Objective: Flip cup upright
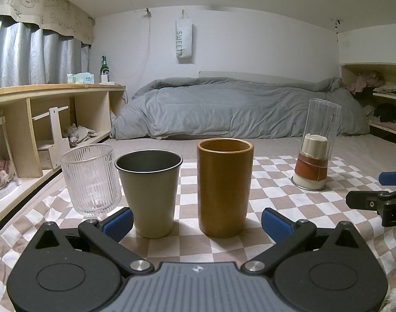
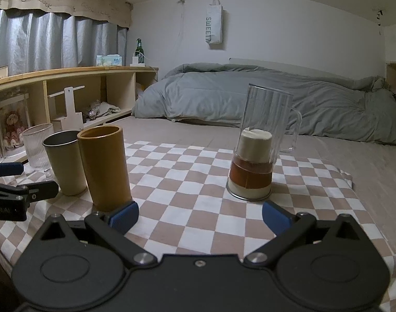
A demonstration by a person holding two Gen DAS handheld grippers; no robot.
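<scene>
A home bedroom: grey-quilted bed [image 1: 237, 106], curtains [image 1: 28, 54], wooden shelves [image 1: 54, 96].

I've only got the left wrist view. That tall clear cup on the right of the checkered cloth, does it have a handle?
Observer: Yes. The right wrist view shows the clear cup has a handle on its right side.
Operator: Is the right gripper holding anything?
Observer: No. The right gripper is open and empty, with the clear cup ahead, nearer its right finger.
Operator: And its other finger?
Observer: Its left fingertip sits at the foot of the brown cup; I can't tell whether they touch.
</scene>
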